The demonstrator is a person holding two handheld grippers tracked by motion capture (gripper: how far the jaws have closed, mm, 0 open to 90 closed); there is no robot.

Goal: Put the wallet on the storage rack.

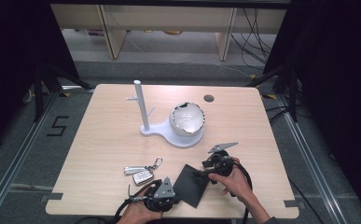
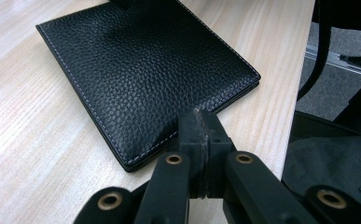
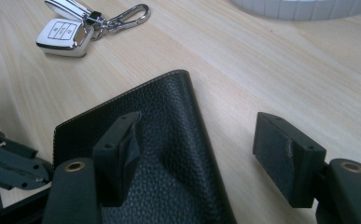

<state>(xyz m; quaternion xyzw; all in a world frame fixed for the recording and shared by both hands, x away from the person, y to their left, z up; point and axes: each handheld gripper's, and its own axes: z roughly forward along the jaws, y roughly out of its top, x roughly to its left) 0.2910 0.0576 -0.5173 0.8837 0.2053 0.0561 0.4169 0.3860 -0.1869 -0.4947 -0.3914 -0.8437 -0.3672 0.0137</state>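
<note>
Wallet (image 1: 190, 184) is laid flat on the bench (image 1: 108, 140). Left gripper (image 2: 200, 135) fingers are pressed together at its edge. Right gripper (image 3: 201, 158) fingers are spread apart over it.

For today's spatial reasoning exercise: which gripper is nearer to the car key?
Left. The left gripper sits just below-right of the car key, at the wallet's near edge; the right gripper is farther, across the wallet.
</note>
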